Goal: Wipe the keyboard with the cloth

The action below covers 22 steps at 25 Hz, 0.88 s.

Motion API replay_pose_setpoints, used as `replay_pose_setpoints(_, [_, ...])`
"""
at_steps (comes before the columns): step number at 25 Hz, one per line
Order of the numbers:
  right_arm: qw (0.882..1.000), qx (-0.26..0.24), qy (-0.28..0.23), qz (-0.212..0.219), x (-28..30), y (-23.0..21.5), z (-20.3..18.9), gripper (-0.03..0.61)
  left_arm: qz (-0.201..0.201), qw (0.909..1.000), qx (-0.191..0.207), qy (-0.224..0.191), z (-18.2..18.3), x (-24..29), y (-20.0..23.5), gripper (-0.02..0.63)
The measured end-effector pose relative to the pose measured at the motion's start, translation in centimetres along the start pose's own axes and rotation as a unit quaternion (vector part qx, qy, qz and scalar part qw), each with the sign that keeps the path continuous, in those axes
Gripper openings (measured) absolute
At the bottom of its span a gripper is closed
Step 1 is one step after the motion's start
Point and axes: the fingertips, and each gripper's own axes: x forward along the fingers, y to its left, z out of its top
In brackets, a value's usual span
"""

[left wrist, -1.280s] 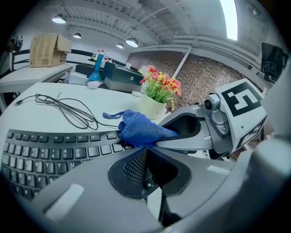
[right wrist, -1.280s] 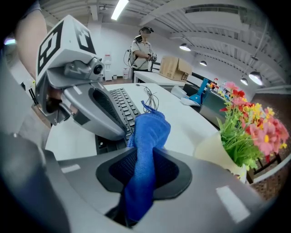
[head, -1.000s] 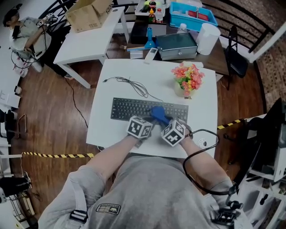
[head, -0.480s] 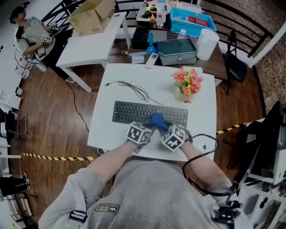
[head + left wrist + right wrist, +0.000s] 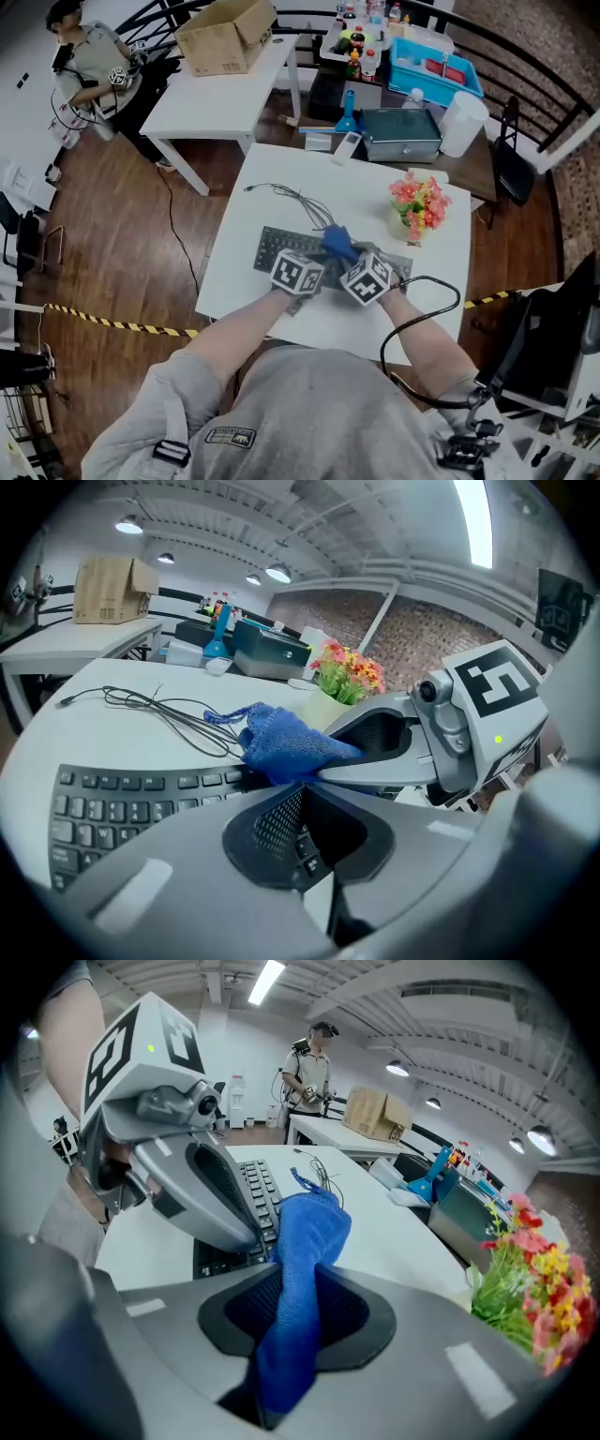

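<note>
Right tool [image 5: 298, 1283]: clenched on the blue cloth [image 5: 305, 1241], which runs up between both jaws and bunches in a fold past the tips.
Left tool [image 5: 300, 787]: jaw tips drawn together, right against the near edge of the cloth; cannot tell whether a fold is nipped between them.
Cloth: raised over the far edge of the keyboard [image 5: 277, 248], near its middle; contact with the keys not clear in any view.
Keyboard: black, flat on the white worktop [image 5: 272, 206], slightly skewed, its right part hidden in the head view under both tools.
Tools together: side by side above the keyboard, angled downward, tips meeting at the cloth.
Cable [image 5: 295, 202]: thin, dark, looped loosely on the worktop beyond the keyboard.
Flowers [image 5: 420, 202]: pink and yellow, in a pale pot at the far right of the worktop, well apart from the cloth.
Background: cardboard box [image 5: 228, 36] on another white table beyond.
</note>
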Motion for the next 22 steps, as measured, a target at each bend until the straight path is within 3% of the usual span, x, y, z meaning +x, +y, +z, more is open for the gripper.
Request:
replay_pose_setpoints(9, [1.0,0.011,0.017,0.006,2.5,0.4,1.5,0.107,0.0,0.9998,-0.015,0.009,0.2,-0.2,2.8,-0.006])
replay_pose_setpoints(22, [0.999,-0.008,0.022,0.047,-0.1,7.6,-1.7,0.107,-0.017,0.9995,0.003,0.028,-5.2,-1.8,-0.6,-0.006])
